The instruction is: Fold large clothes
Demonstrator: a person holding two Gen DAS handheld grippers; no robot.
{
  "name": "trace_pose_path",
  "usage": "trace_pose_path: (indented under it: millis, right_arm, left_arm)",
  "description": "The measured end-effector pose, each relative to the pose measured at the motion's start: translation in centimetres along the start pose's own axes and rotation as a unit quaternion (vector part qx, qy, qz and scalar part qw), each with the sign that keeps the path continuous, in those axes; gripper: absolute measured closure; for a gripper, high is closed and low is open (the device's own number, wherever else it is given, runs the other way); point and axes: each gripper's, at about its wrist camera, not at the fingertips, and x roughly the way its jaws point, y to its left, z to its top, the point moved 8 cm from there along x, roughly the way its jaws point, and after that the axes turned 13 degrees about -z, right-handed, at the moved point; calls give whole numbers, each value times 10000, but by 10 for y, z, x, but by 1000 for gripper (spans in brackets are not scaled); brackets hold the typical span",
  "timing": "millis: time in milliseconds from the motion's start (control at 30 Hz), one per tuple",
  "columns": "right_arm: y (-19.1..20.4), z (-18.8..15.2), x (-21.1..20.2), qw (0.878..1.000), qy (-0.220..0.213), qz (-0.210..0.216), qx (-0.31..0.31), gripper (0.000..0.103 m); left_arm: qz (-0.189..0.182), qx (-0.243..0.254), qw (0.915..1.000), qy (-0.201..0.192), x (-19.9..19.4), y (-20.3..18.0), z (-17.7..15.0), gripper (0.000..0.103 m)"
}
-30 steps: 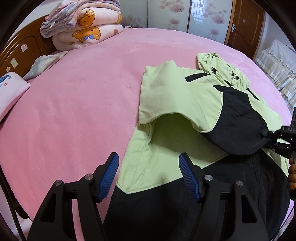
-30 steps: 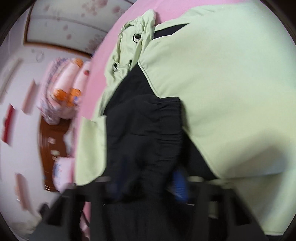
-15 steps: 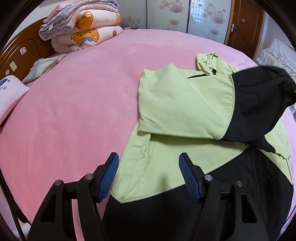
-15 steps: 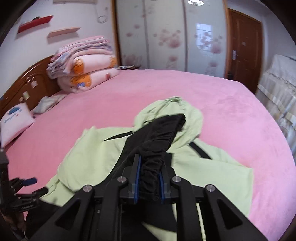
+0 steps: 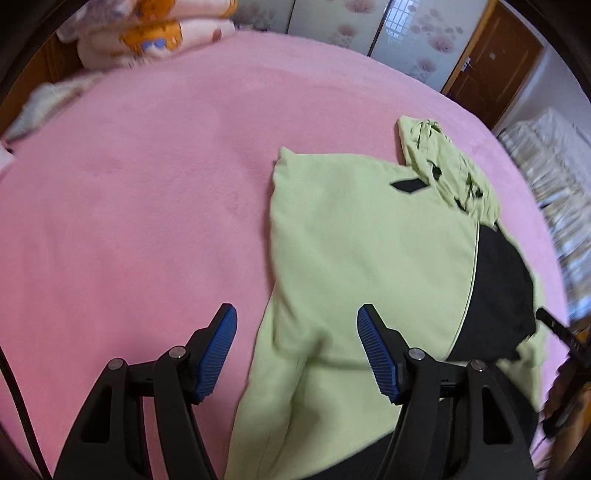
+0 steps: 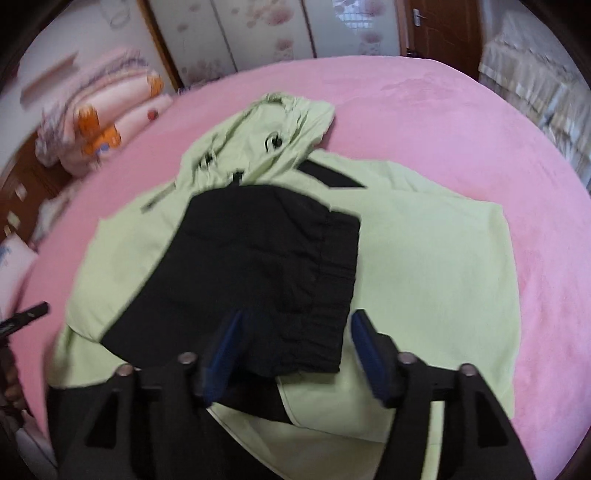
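Observation:
A lime-green and black hooded jacket [image 5: 362,236] lies flat on the pink bed [image 5: 129,221], hood [image 6: 280,129] at the far end. Its black sleeve end [image 6: 266,266] is folded across the green chest. My right gripper [image 6: 298,319] hovers just above the sleeve's gathered cuff. Its jaws are opening, the cuff lies loose between them and the pads do not press on it. My left gripper [image 5: 296,310] stands open over the jacket's left edge, gripping nothing. In the left wrist view the black sleeve [image 5: 498,288] rests at the right.
Folded quilts [image 6: 96,125] are stacked by the wooden headboard [image 6: 22,184], with a pillow [image 6: 11,266] nearby. Sliding wardrobe doors [image 6: 258,29] and a brown door [image 5: 495,62] stand behind the bed. White-covered furniture [image 5: 546,166] is on the right. Bare pink bedding surrounds the jacket.
My right gripper carried the black sleeve up and over, laid it across the jacket's chest and let it go as its jaws spread. My left gripper shifted sideways along the jacket's edge, staying open.

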Motion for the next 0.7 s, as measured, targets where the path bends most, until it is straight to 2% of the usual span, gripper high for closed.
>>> trace_pose_path:
  millis: [133,233,367,400,433,467,500,533,567,633,700]
  right_arm:
    - [-12,21,19,9988,109,178,441,34]
    - [-19,33,42,9976,268,200,599,34]
    - [-15,41,69,9956,457,383,729,35]
    - [-13,40,74,9959,480,385,657,38]
    - [-9,38,77,9963,499,420,559,59]
    - [-3,36,81,9966,585,428,397,76]
    - [-1,36,84,9978,552,254,251,77]
    - [-1,41,79,9995,305,54,109,79]
    - [-1,47,75,9999,98,-12,97,79]
    - [-7,59,67,9991,-274,-85,299,79]
    - [-12,60,75,9984,-312,-299,359,79]
  left_arm:
    - [-288,-53,9990,338,39,11,36,36]
    - [-319,-77,9975,631,69,18,50,36]
    - [-281,-53,9964,796,99,25,64,37]
    - [-262,-59,9962,828,104,26,67,37]
    - [-234,-75,9959,865,109,27,67,37]
    - [-215,-67,9961,856,113,27,69,43]
    - [-142,-13,9970,763,114,26,72,54]
    - [-27,55,9978,659,113,26,76,77]
    - [59,115,9986,518,112,26,81,92]
    - [119,118,9993,320,110,25,87,95]
    - [294,203,9989,296,116,28,89,96]
